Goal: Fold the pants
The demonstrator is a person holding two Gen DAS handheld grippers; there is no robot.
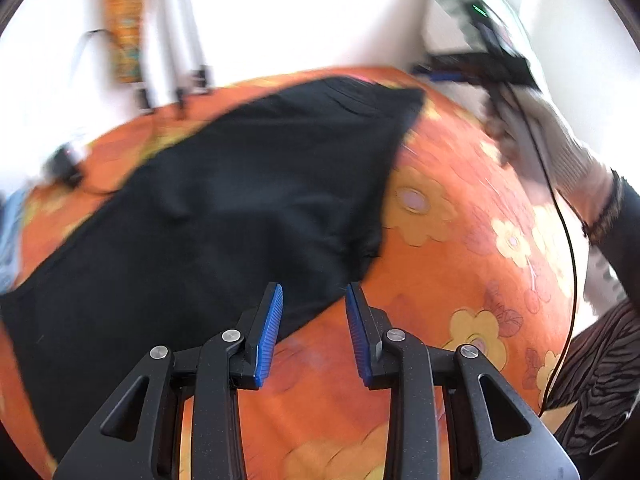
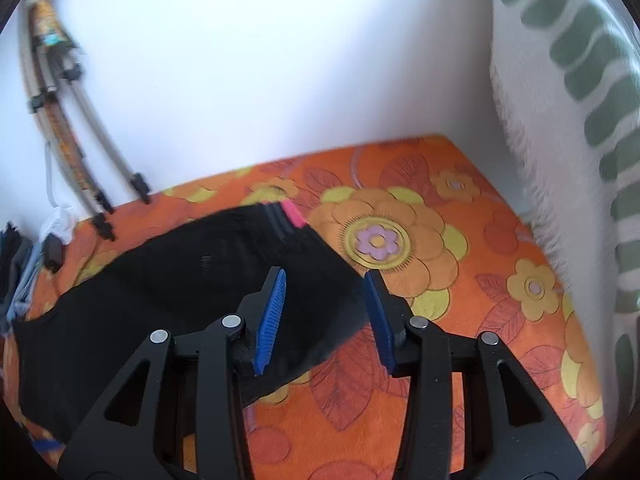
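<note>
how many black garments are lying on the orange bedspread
1: the black pants lie spread across the left part of the orange bedspread, with a pink strip at their far edge. Other clothes are bunched at the left edge, too blurred to count.

The black pants (image 1: 208, 208) lie flat on an orange flowered cover, running from the upper middle of the frame down to the lower left. A pink strip (image 2: 295, 213) shows at their far end.

A bed with an orange flowered cover (image 2: 460, 248) stands against a bright white wall (image 2: 260, 80); a green-and-white patterned curtain (image 2: 592, 120) hangs beside it.
</note>
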